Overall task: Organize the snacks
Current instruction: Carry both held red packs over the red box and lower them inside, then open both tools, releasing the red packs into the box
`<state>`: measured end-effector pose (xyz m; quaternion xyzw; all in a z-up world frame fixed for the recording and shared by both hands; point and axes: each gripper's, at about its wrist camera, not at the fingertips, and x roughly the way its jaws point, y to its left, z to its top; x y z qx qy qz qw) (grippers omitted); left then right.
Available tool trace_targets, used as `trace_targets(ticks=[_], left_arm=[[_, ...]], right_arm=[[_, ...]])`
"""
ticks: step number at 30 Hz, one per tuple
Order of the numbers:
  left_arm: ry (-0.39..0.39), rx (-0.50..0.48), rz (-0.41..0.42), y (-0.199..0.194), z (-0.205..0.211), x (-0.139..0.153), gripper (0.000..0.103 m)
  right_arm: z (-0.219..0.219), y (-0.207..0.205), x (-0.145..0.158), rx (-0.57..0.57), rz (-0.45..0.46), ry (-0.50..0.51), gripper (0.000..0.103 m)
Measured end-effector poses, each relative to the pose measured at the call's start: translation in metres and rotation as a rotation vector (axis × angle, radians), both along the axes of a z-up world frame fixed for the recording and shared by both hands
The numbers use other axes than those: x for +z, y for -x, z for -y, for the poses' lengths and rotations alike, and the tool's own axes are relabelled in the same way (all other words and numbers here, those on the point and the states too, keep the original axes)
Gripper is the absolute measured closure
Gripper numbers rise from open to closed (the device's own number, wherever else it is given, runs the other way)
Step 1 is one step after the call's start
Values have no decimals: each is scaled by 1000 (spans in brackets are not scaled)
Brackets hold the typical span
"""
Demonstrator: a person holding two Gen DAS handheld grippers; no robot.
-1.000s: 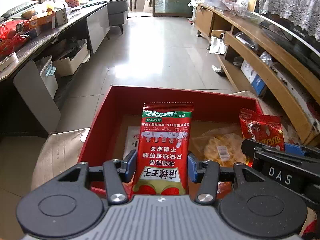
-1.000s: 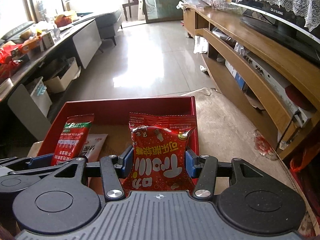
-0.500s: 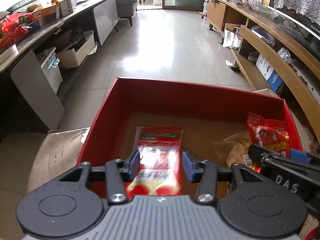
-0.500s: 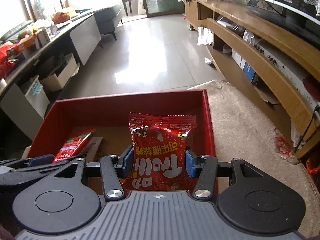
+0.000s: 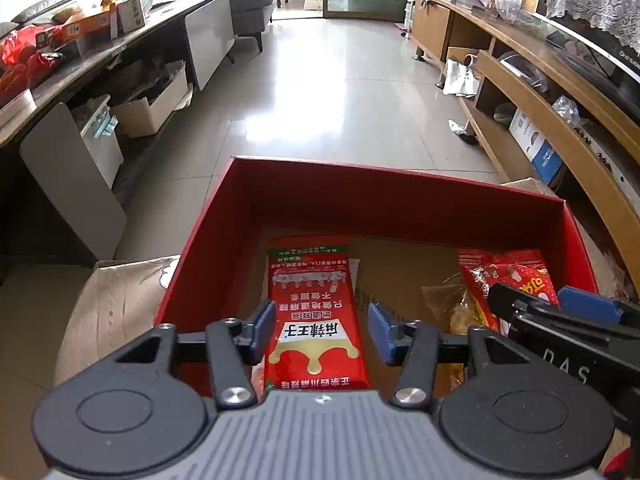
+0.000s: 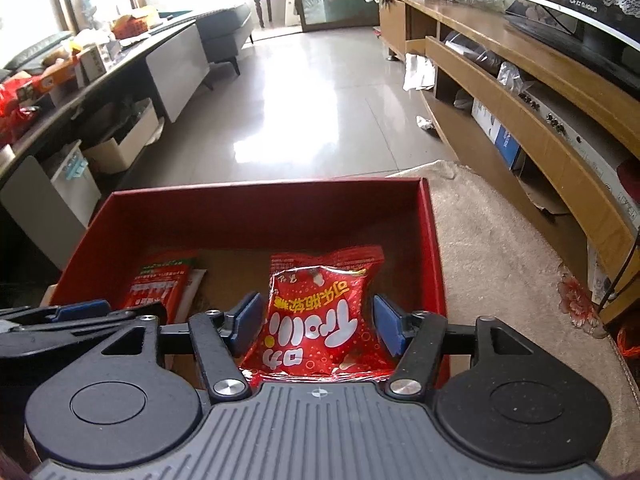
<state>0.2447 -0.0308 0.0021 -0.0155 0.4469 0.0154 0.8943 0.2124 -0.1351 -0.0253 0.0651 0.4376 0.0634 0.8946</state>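
A red box (image 5: 360, 208) lies below both grippers. On its floor lies a long red snack packet with a green end (image 5: 312, 280), flat between the blue pads of my left gripper (image 5: 320, 314). Those jaws are opening, and a gap shows beside the right pad. In the right wrist view, a puffy red snack bag (image 6: 324, 280) rests at the right end of the box (image 6: 260, 188), between the pads of my right gripper (image 6: 318, 312). Its jaws are opening too, and both pads stand clear of the bag. The long packet (image 6: 160, 284) shows at the left.
A clear bag of yellowish snacks (image 5: 444, 300) lies in the middle of the box. A cardboard box (image 5: 120, 292) stands left of it and a beige cloth (image 6: 500, 260) lies to the right. A wooden shelf unit (image 6: 540, 120) runs along the right, a cluttered dark counter (image 5: 80, 60) along the left.
Both grippers sank into the box and their jaws parted. The long packet, upright in the left jaws before, now lies flat. The red bag has settled on the box floor.
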Motion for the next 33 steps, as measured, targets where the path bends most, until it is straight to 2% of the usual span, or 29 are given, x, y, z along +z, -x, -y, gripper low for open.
trace_targets(ticks=[19,33], left_arm=[[43,-30,22,36,-3,24,36],[45,-47,-7,75,-12,22,35]], right_arm=[[9,24,29,-21,33,61,30],[3,56,26,17,-23,119,29]])
